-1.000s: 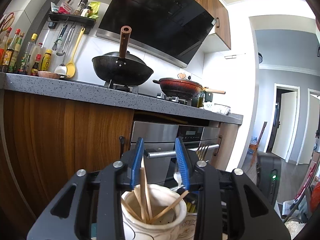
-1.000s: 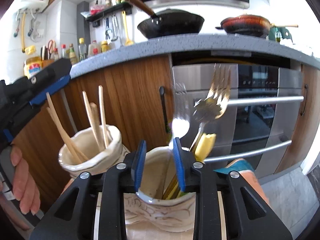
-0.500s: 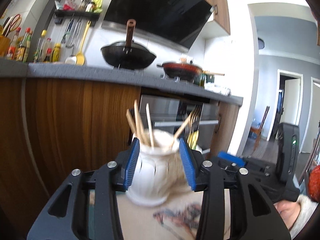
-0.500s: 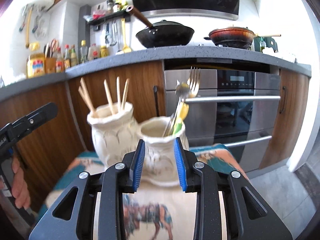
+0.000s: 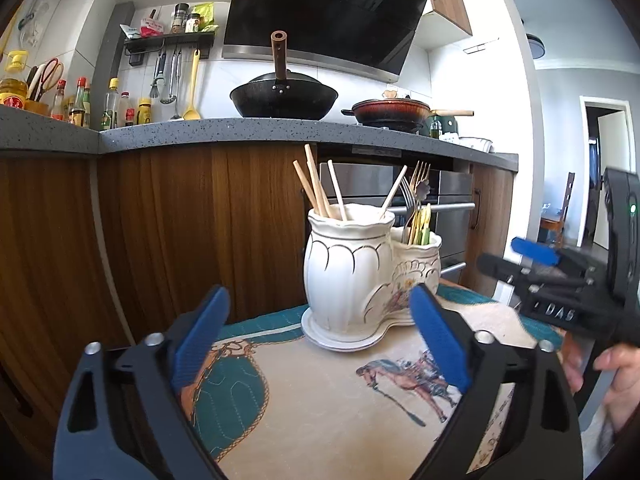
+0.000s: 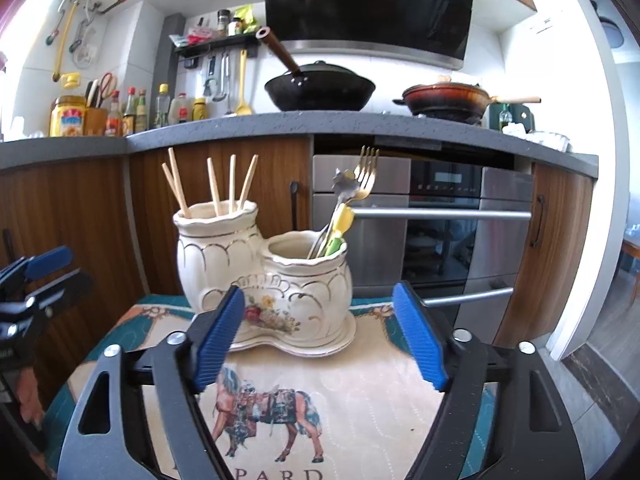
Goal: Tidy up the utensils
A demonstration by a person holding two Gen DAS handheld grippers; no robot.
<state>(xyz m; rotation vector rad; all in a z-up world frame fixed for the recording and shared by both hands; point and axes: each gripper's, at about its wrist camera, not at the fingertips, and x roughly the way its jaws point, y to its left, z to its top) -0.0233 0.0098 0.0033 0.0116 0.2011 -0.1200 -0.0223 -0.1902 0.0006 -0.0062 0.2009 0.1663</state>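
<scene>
A twin ceramic holder stands on a horse-print cloth, chopsticks and forks sorted inside. Left gripper and right gripper, jaws just spread wide, hold nothing before it. A careless sweep might topple it.

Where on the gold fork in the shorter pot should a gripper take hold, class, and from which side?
Probably the gold fork's neck just below its tines, approached from above: its handle is buried in the shorter pot, while only the top stands clear, leaning beside another utensil.
</scene>
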